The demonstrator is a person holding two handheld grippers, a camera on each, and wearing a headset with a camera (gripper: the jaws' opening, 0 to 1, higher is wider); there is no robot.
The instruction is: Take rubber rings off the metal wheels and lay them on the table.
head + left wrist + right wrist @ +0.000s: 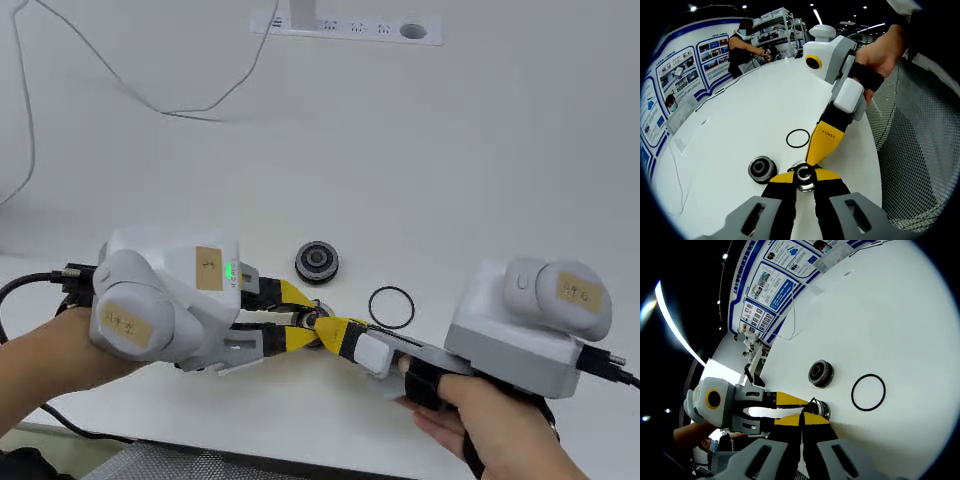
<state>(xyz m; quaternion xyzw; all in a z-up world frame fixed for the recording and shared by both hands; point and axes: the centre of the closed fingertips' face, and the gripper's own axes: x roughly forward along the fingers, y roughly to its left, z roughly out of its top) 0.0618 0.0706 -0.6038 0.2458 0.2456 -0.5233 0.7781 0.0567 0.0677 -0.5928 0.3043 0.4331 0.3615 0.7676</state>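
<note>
One loose ring (391,288): lies flat on the table (470,160), touching nothing, just beside the spot where the two grippers meet.
Ring being worked: judged to sit on the held wheel (804,172); it is too small to confirm.
Held wheel: sits low over the table between the two grippers; whether it touches the surface cannot be told.
Left gripper (310,320): jaws are clamped on the held wheel from both sides.
Right gripper (803,419): jaws are drawn together at the wheel's rim; rubber between them cannot be confirmed.
Second wheel (317,261): rests on the table behind the held one, untouched, with a dark band at its rim. Its ring is judged still on.
Handling: the ring is judged light, soft, stretchy and grippy on metal. The wheel is judged stiff and heavier. Pinch the rubber at one edge and peel it over the rim.
Risk: a thin ring may slip the jaws or snap back.
Surroundings: socket strip (345,25) and cable (150,103) lie far back, well apart.
</note>
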